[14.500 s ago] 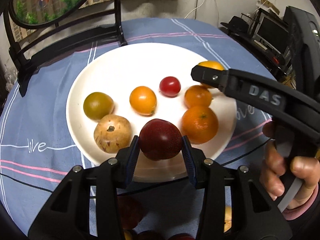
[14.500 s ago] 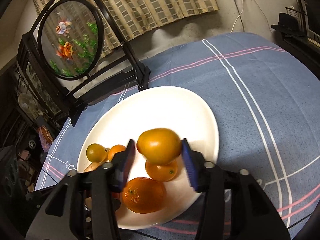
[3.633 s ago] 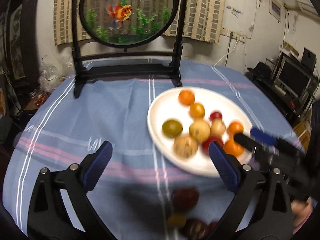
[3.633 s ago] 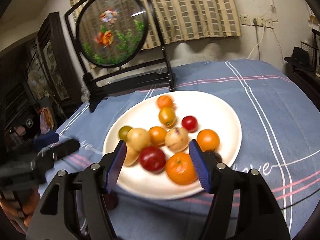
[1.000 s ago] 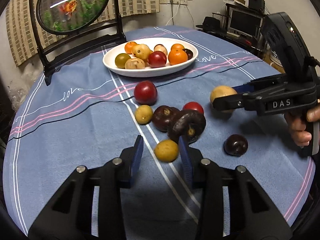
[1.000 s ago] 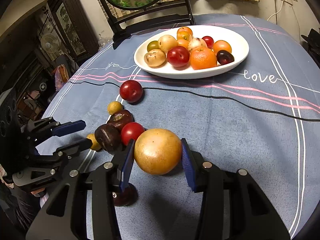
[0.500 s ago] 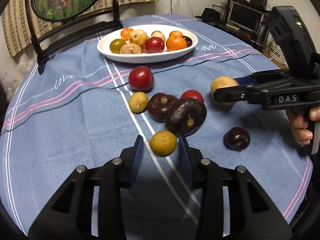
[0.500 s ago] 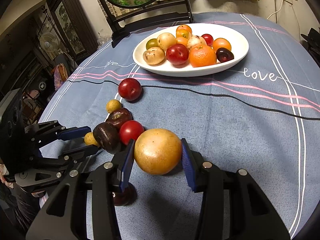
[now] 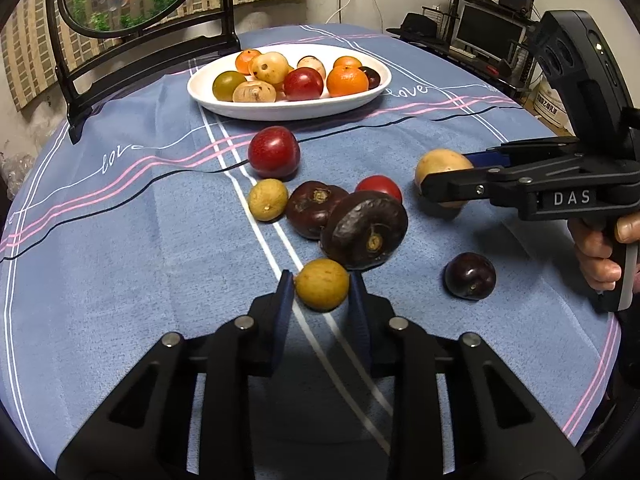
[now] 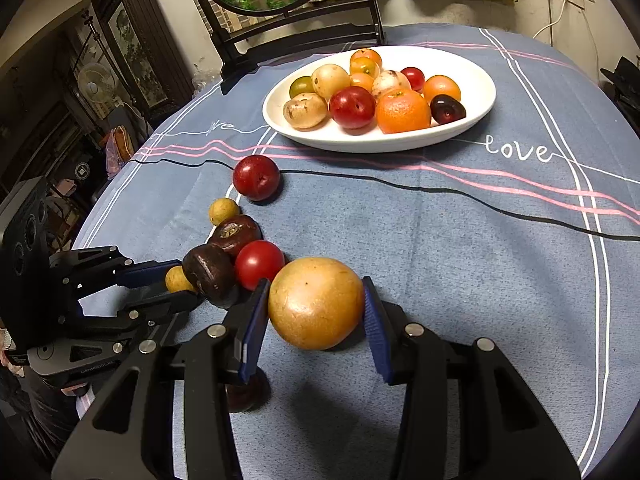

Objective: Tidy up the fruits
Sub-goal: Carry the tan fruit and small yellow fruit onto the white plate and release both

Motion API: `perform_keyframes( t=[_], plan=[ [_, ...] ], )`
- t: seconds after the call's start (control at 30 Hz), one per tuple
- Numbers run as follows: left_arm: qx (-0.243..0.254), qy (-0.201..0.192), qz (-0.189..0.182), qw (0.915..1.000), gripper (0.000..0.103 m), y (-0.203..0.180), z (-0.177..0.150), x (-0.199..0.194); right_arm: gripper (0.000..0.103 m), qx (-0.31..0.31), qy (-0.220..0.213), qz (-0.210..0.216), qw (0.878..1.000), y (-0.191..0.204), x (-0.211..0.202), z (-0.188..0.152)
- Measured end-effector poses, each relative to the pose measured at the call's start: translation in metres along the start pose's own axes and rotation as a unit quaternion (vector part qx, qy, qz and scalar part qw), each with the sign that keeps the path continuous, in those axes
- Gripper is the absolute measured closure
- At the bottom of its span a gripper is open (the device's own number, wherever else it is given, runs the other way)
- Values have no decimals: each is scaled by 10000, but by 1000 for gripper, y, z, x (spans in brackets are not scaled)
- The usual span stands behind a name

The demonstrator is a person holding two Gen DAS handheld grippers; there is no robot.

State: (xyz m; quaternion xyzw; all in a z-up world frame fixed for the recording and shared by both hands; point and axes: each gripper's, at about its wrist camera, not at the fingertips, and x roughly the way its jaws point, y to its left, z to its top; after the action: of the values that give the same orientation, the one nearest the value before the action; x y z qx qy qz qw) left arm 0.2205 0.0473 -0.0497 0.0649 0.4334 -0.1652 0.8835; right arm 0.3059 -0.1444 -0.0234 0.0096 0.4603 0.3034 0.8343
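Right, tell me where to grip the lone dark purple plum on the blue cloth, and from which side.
Probably grip the dark purple plum across its widest middle, straight down from above: it is round and lies alone, bare blue cloth all around.

Count on inspection: one plate (image 9: 288,114), holding twelve fruits. Off it, on the desk (image 9: 120,260), eight:
- two dark brown fruits (image 9: 316,210)
- two small yellow fruits (image 9: 267,200)
- one large yellow fruit (image 10: 316,302)
- one red plum (image 9: 274,152)
- one red tomato (image 10: 259,264)
- one dark plum (image 9: 470,276)

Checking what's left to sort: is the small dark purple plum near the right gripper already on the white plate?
No, the small dark purple plum lies on the blue tablecloth, well short of the white oval plate.
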Motion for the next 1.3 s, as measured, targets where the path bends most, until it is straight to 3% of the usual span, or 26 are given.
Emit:
perform_keyframes(
  t=[0.23,0.37,0.43,0.5,0.6,0.7,0.8,0.9,1.1,1.23,1.27,1.3],
  plan=[
    [-10,-54,140,9999,74,-1,0,-3,58,-34,-348,127,9993,2,-12,2],
    [-242,-425,173,9987,75,4,0,-18,58,-101,-961,31,9953,3,-27,7],
    [-458,-743,-151,9961,75,9,6,-32,58,-65,-1413,-39,9899,1,-35,14],
    [-662,-946,-388,9926,74,15,23,-40,58,142,-1740,-74,9846,-8,-35,26],
    [-921,-1241,-266,9876,74,25,61,-46,58,658,-2066,-140,9761,-28,-27,53],
    [-1249,-1357,-172,9827,74,42,105,-33,58,960,-2306,-496,9670,-46,-10,83],
    [-1557,-1160,-159,9808,74,67,149,0,58,1178,-2309,-596,9640,-60,4,101],
    [-1708,-849,101,9816,74,85,183,38,58,1311,-2154,-552,9661,-74,18,111],
    [-1974,-456,362,9786,74,109,215,99,58,1277,-1844,-463,9734,-85,28,114],
    [-1966,-412,523,9782,74,111,221,115,58,1105,-1711,-539,9775,-82,34,113],
    [-1960,-396,613,9779,73,109,221,117,57,1075,-1678,-566,9783,-82,36,114],
    [-1942,-409,701,9776,58,108,219,115,55,1058,-1656,-584,9788,-82,37,114]
  ],
)
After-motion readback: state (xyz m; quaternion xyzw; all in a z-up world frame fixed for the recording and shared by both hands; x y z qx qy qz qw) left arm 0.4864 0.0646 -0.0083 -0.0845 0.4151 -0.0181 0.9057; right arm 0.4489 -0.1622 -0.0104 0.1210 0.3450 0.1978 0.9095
